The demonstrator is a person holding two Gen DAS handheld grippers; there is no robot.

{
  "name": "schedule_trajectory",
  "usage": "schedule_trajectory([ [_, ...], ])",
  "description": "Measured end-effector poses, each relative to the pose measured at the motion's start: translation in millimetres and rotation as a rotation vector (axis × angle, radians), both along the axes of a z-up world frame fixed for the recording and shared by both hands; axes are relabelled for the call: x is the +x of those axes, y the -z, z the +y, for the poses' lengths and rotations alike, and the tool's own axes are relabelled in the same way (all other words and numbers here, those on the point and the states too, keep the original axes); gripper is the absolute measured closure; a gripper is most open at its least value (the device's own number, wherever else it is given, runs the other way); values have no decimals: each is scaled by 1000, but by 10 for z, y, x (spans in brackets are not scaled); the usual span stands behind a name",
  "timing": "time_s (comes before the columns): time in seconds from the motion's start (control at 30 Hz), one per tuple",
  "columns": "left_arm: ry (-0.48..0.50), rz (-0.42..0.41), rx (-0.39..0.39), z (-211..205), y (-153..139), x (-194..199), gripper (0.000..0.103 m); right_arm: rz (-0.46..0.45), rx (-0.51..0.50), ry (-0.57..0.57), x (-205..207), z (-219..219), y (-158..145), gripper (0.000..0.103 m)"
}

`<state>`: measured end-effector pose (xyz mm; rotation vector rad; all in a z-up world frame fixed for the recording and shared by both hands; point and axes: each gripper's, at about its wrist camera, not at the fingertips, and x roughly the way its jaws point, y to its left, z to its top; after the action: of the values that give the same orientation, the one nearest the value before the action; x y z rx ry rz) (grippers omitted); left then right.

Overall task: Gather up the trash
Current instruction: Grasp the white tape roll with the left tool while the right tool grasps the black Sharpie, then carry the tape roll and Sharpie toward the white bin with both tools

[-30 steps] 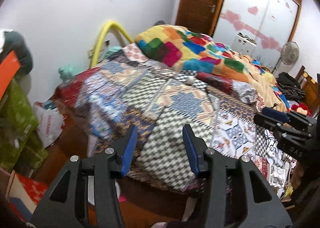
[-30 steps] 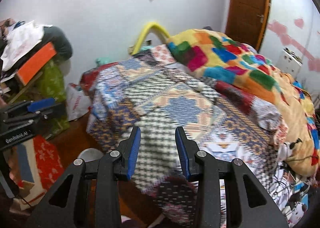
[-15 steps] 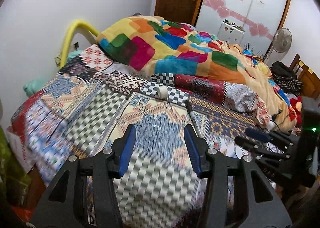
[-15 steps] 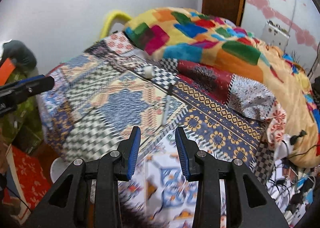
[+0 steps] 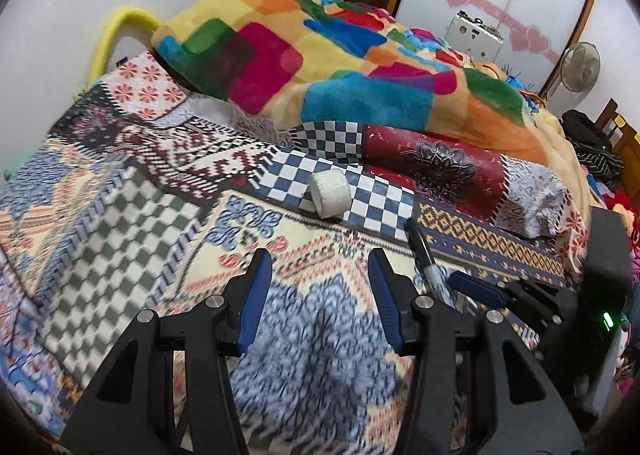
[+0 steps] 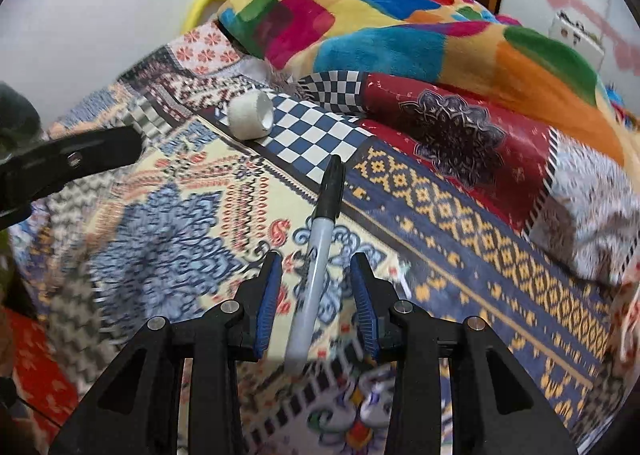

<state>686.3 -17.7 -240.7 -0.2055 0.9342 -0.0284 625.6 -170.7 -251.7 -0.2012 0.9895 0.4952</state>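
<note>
Both claws over the bed (image 5: 120, 191), angled down at the patchwork cover; left claw (image 5: 316, 271) jaws apart, nothing between them, white tape roll (image 5: 330, 188) lying ahead on the blue checkered patch; right claw (image 6: 316, 275) jaws apart, marker pen (image 6: 320, 239) lying on the cover between them, pads not touching it; multicoloured blanket (image 6: 400, 15) heaped behind.
</note>
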Motion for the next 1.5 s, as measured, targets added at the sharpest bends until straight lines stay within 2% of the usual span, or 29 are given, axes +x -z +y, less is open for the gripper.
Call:
schedule_trajectory([
  [0.07,-2,5,-11,-20,77,116,54,-32,-23,-4,-2,20,-5,71],
  [0.17,-19,14,-32,-45,181,315,54,-58,-35,-3,-15,-21,-14,91],
  [0.4,-59,13,-27,-92,339,680,54,-60,8,35,-61,-265,-27,92],
  [0.47,-78,19,-19,-88,383,728,67,-49,29,54,-60,-357,-42,92],
  [0.5,-77,28,-20,-84,403,747,79,-47,33,60,-60,-380,-42,92],
  [0.67,-73,27,-5,-66,339,570,79,-53,26,74,-162,-539,-122,92],
  [0.83,-60,6,1,-26,16,129,79,-40,52,90,-375,-750,-346,92],
  [0.97,-44,-27,31,-5,-365,-291,79,-55,53,90,-502,-603,-554,92],
  [1.17,-24,-96,80,31,-1070,-1127,79,-93,80,83,-818,-519,-1047,92],
  [1.37,-39,-161,102,131,-1624,-1966,79,-123,132,59,-1433,-362,-1531,92],
  [1.5,-68,-176,106,284,-1827,-2540,79,-138,159,26,-1847,-208,-1759,92],
])
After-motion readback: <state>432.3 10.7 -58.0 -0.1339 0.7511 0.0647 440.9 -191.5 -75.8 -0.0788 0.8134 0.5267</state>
